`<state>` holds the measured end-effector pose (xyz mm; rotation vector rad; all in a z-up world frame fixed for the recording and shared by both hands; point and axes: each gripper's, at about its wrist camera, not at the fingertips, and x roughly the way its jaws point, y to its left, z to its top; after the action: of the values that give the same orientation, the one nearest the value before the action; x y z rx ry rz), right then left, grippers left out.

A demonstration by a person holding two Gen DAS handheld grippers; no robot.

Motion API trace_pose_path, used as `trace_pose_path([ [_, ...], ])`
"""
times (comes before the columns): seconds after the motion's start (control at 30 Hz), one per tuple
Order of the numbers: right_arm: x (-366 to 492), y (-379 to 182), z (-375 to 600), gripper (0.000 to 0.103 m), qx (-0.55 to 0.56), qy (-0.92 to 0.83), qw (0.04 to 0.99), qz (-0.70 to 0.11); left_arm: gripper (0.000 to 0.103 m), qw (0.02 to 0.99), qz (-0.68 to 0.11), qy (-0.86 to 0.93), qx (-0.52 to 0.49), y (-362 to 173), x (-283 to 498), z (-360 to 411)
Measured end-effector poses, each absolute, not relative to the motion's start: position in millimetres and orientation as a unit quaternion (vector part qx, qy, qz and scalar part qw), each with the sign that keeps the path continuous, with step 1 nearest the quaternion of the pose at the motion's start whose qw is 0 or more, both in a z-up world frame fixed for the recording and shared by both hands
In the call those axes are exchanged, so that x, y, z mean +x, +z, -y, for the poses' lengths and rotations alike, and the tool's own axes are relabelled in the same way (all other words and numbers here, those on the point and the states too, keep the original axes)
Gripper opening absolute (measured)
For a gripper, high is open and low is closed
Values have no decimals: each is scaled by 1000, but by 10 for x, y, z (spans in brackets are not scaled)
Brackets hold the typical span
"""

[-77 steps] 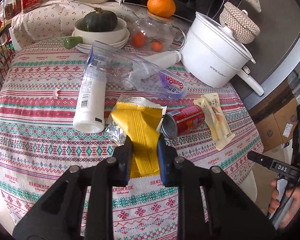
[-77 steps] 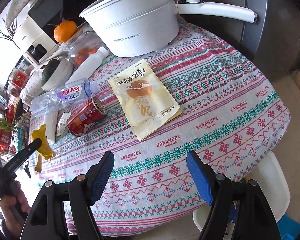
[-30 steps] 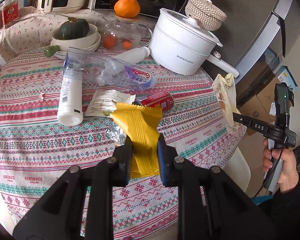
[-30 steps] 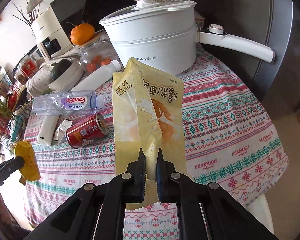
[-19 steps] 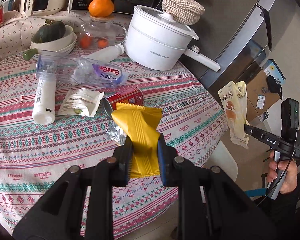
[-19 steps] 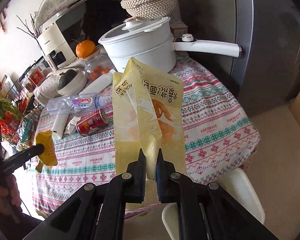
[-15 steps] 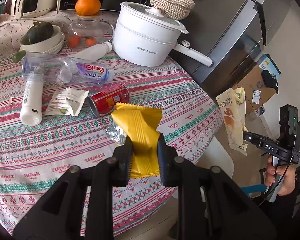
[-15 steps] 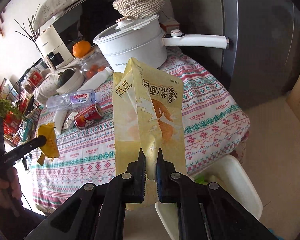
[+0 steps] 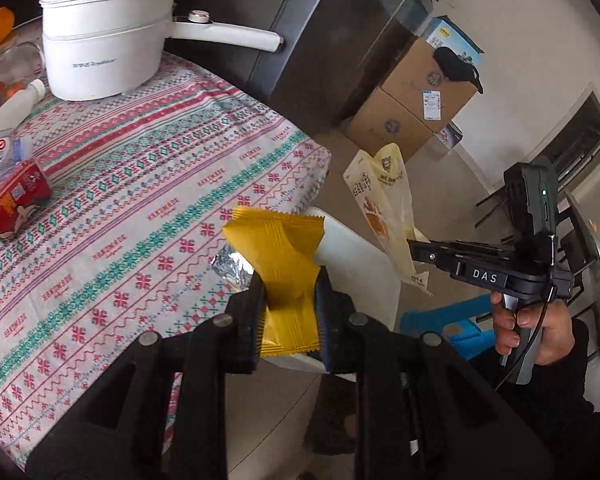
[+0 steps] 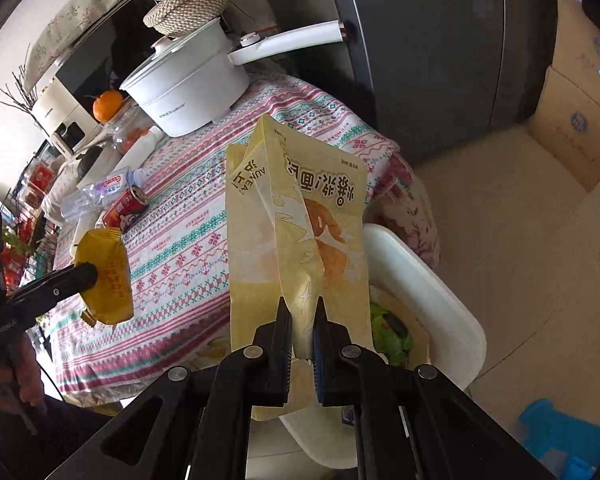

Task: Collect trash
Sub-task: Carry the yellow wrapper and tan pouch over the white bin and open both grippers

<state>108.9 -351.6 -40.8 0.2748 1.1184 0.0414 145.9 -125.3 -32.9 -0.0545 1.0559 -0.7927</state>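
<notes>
Yellow wrapper [image 9: 286, 264] clamped in left gripper [image 9: 290, 312], hanging past the table's [image 9: 140, 184] near edge, not yet over the white bin [image 10: 432, 300]. Pale snack pouch [image 10: 300, 248] pinched in right gripper [image 10: 302, 336], above the bin. Risk: letting go of the wrapper now would drop it beside the bin; the tall floppy pouch could catch the rim. Red can [image 9: 14, 204] and bottle [image 10: 100, 192] remain on the table.

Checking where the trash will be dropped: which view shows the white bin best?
The right wrist view: the white bin sits open beside the table, greens visible inside, partly behind the pale yellow pouch. In the left wrist view only its rim shows behind the yellow wrapper.
</notes>
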Motion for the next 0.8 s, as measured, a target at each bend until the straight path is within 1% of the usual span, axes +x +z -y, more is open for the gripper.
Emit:
trace_pose_path([
  [0.23, 905, -502, 3838, 9, 151, -6, 831, -536, 24, 757, -515, -401, 41, -710, 1290, 1935],
  [0.47, 821, -592, 3985, 9, 159, -21, 822, -546, 26, 752, -524, -396, 62, -985, 1334, 2141],
  [0.53, 807, -614, 4008, 10, 160, -24, 820, -549, 31, 754, -525, -389, 64, -1034, 1362, 2152],
  [0.6, 801, -640, 4034, 10, 161, -27, 818, -552, 45, 755, -530, -381, 64, -1052, 1386, 2143],
  [0.73, 799, -677, 4058, 10, 162, -31, 813, -558, 53, 761, -524, -378, 63, -952, 1407, 2056],
  [0.8, 805, -691, 4046, 10, 161, -30, 811, -561, 60, 767, -517, -375, 59, -880, 1410, 1981],
])
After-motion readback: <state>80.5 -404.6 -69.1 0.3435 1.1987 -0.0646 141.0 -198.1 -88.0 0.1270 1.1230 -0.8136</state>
